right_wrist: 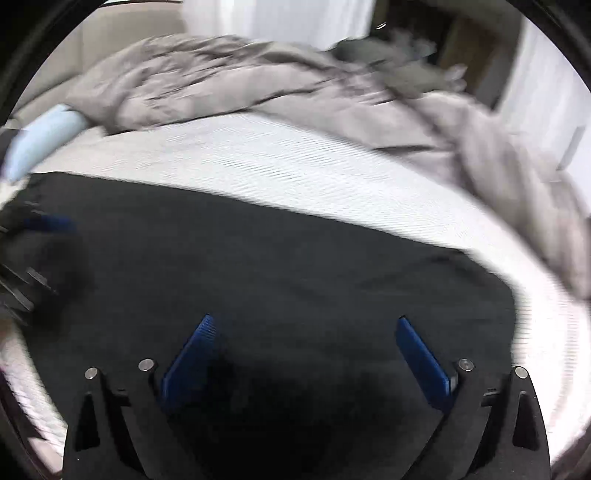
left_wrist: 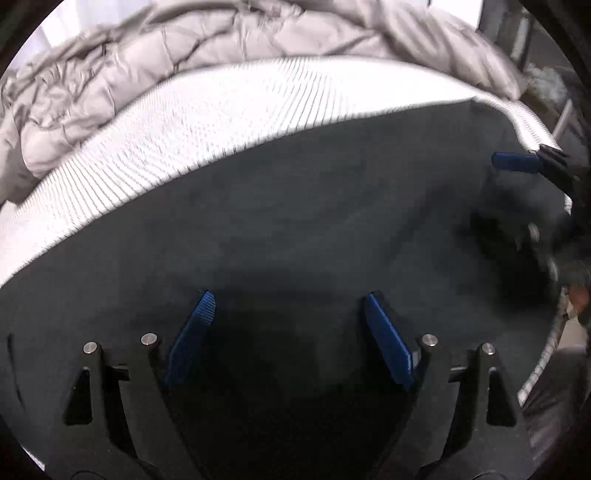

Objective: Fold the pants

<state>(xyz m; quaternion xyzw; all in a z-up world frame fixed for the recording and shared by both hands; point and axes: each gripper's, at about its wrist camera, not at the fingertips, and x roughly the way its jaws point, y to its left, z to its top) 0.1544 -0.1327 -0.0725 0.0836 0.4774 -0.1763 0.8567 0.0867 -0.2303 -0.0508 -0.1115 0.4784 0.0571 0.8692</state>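
Note:
Dark grey pants lie spread flat on a white striped mattress. My left gripper hangs over the cloth, open, its blue pads wide apart with nothing between them. At the right edge of the left wrist view the right gripper shows as a blue pad on black fingers, blurred. In the right wrist view the pants fill the lower half, and my right gripper is open above them, empty. The left gripper appears blurred at the left edge there.
A crumpled grey quilt is bunched along the far side of the bed, also in the right wrist view. A pale blue pillow lies at the far left. White curtains hang behind. The mattress edge drops off at the right.

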